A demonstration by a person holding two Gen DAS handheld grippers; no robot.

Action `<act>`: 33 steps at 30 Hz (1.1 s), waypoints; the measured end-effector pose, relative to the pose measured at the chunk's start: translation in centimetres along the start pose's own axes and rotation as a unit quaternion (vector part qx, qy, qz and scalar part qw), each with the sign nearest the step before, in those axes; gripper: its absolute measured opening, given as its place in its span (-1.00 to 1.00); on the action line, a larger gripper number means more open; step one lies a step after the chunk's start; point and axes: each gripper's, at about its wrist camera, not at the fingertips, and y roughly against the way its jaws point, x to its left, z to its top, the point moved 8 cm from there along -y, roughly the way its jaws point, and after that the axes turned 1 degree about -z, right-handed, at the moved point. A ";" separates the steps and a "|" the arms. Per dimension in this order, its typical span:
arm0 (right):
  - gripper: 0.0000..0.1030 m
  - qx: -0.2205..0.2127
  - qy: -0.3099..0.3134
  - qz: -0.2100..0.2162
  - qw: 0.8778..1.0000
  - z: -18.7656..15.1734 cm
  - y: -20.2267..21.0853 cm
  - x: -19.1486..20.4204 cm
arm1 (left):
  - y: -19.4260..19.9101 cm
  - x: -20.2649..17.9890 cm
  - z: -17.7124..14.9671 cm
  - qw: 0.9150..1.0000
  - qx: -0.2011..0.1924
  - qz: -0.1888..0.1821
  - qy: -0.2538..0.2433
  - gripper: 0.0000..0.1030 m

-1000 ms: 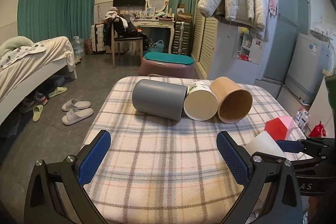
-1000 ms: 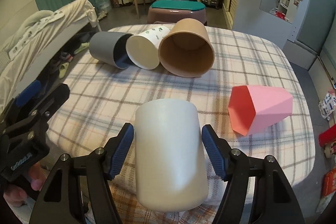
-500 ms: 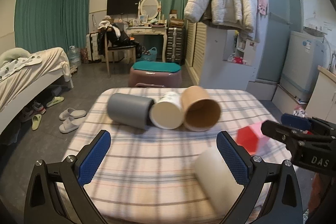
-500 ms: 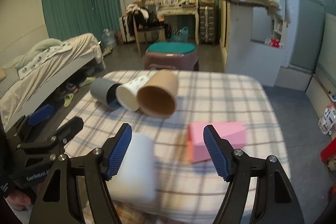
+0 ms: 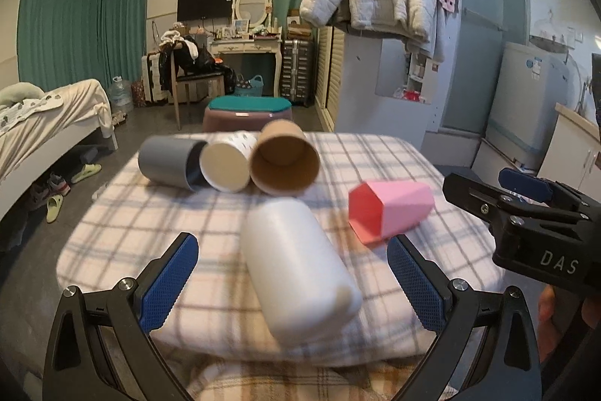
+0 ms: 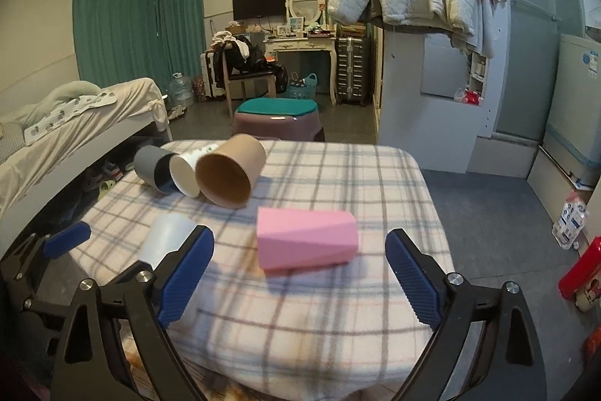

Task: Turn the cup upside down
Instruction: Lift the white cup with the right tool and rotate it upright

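Now my left claw [image 5: 287,282], spread wide and ungripping, frames the white cup [image 5: 296,269] at lower centre, lying lengthwise away from me.

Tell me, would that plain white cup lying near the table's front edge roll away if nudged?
Probably. The white cup lies on its round side, so a sideways nudge could roll it, though the soft plaid cloth may slow it. It sits close to the front edge, so falling off seems possible. It looks like light plastic, unlikely to break.
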 end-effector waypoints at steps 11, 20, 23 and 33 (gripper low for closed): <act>0.85 0.026 -0.035 -0.006 0.999 -3.0 -1.4 -2.6 | -2.6 -1.4 -3.6 0.999 0.045 -0.013 0.000 0.98; 0.85 0.042 -0.042 -0.010 0.998 -3.7 -2.4 -3.0 | -4.6 -0.9 -5.5 0.997 0.077 -0.010 -0.009 0.52; 0.85 0.046 -0.038 -0.008 0.998 -3.9 -2.7 -2.5 | -4.4 -0.9 -5.5 0.997 0.077 -0.012 -0.013 0.52; 0.85 0.049 -0.038 -0.010 0.998 -3.7 -2.9 -2.4 | -3.8 0.3 -3.3 0.997 0.070 0.007 -0.021 0.52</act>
